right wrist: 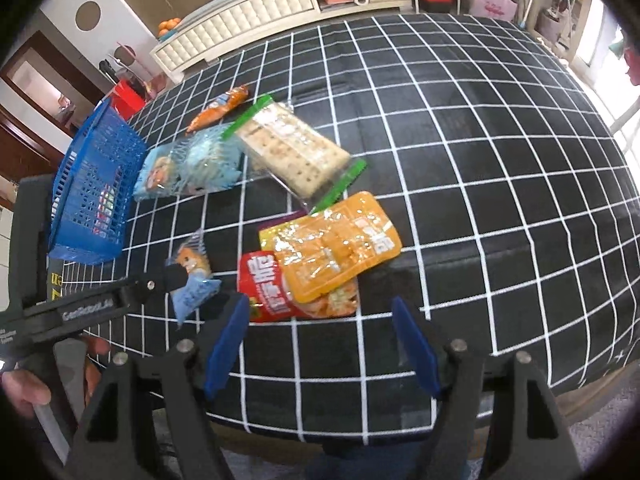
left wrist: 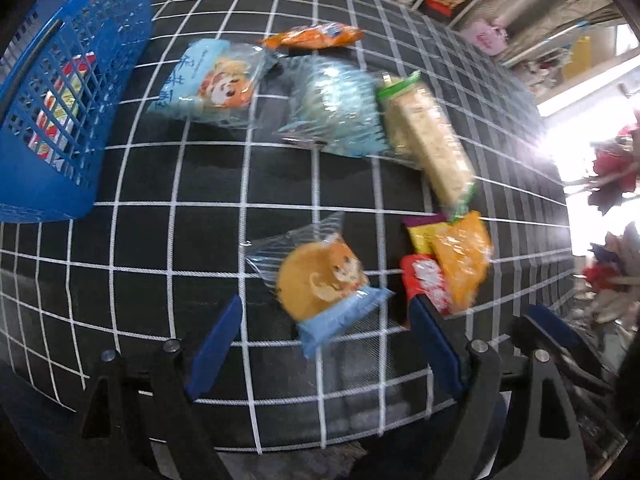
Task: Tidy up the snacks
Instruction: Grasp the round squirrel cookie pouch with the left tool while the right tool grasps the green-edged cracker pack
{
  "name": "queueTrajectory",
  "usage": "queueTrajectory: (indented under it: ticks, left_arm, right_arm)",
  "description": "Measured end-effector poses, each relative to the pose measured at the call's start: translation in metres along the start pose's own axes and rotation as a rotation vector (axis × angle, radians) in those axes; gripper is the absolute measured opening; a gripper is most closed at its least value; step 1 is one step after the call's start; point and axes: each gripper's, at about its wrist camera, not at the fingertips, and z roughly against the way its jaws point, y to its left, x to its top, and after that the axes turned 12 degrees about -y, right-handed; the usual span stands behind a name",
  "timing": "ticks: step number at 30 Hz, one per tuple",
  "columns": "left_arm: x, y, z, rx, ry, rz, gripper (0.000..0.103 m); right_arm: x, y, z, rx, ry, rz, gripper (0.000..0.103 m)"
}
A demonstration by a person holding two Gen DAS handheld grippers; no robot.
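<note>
Snacks lie scattered on a black tablecloth with a white grid, with a blue plastic basket standing at its left side; packets show through the basket's lattice wall. Left gripper points steeply down with its blue pads spread wide, and a round cake in a clear and light-blue wrapper lies on the cloth just ahead of the gap, untouched. Right gripper also stands spread and empty, hovering just short of a red packet that is partly covered by an orange packet; a purple and yellow packet peeks out from under them. Behind these lies a long cracker pack with green ends, tilted diagonally. Beside it sit 2 light-blue wrapped snacks, one crinkled and clear, the other printed with a cartoon face, which is nearest the basket. A slim orange packet lies farthest away. In the right wrist view the left gripper's black arm reaches in from the left edge, with a person's hand on its handle.
</note>
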Motion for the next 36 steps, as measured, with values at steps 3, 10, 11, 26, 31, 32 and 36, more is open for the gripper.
queueTrajectory:
  ticks: [3,10,11,26,31,32,36]
  left_arm:
    - [0.000,-0.001,-0.013,0.045,-0.010,0.022,0.084]
    - [-0.003,-0.006,-0.040,0.073,0.034,0.032,0.085]
    - [-0.003,-0.008,-0.042,0.084,0.030,0.025,0.085]
    - [0.003,-0.014,-0.034,0.068,-0.045,-0.039,0.054]
    - [0.007,-0.002,-0.028,0.070,-0.062,-0.045,0.053]
    - [0.011,0.002,-0.027,0.072,-0.068,-0.047,0.053]
    - [0.014,0.008,-0.022,0.075,-0.088,-0.054,0.053]
  right_arm:
    - [-0.004,-0.004,-0.006,0.009,0.017,-0.013,0.078]
    - [-0.011,-0.018,-0.007,0.009,0.022,-0.055,0.078]
    - [-0.011,-0.018,-0.007,0.007,0.022,-0.058,0.078]
    - [0.025,0.007,-0.019,0.004,-0.003,0.124,0.078]
    - [0.051,0.021,-0.040,0.008,-0.002,0.222,0.079]
    - [0.055,0.024,-0.044,0.012,0.000,0.236,0.080]
    - [0.068,0.038,-0.071,0.022,0.014,0.329,0.084]
